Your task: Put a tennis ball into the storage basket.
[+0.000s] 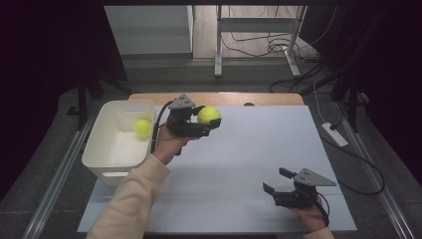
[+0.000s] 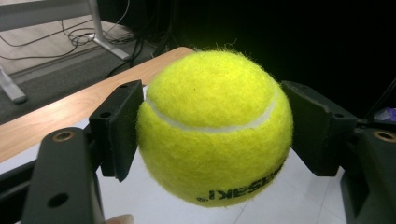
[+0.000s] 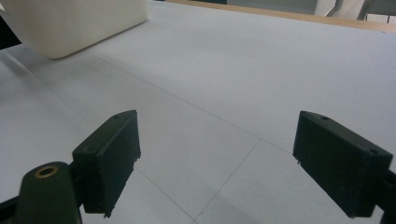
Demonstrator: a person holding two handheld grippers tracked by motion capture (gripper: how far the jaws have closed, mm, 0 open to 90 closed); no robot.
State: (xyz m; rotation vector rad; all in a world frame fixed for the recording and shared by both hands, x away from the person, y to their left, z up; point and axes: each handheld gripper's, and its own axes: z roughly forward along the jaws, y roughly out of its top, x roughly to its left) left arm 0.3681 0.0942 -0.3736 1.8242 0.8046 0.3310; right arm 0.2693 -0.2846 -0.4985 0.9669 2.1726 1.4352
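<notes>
A tennis ball (image 1: 209, 115) sits pinched in the left tongs (image 1: 206, 122), held above the tabletop (image 1: 249, 149) just right of a white bin (image 1: 102, 162) holding a second ball (image 1: 143, 128). The right tongs (image 1: 276, 181) rest spread, empty, near the front edge.

Yellow-green tennis ball (image 1: 209, 115) clamped above the table.

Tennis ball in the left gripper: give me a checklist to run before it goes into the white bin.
1. Grip: left gripper pads press both sides of the held tennis ball: ok.
2. Ball lifted off the table: ok.
3. Ball above the white bin: not ok, it hangs beside the bin's right rim.
4. Room in the bin: one other ball inside, space left: ok.
5. Right gripper open, resting clear of the path: ok.
</notes>
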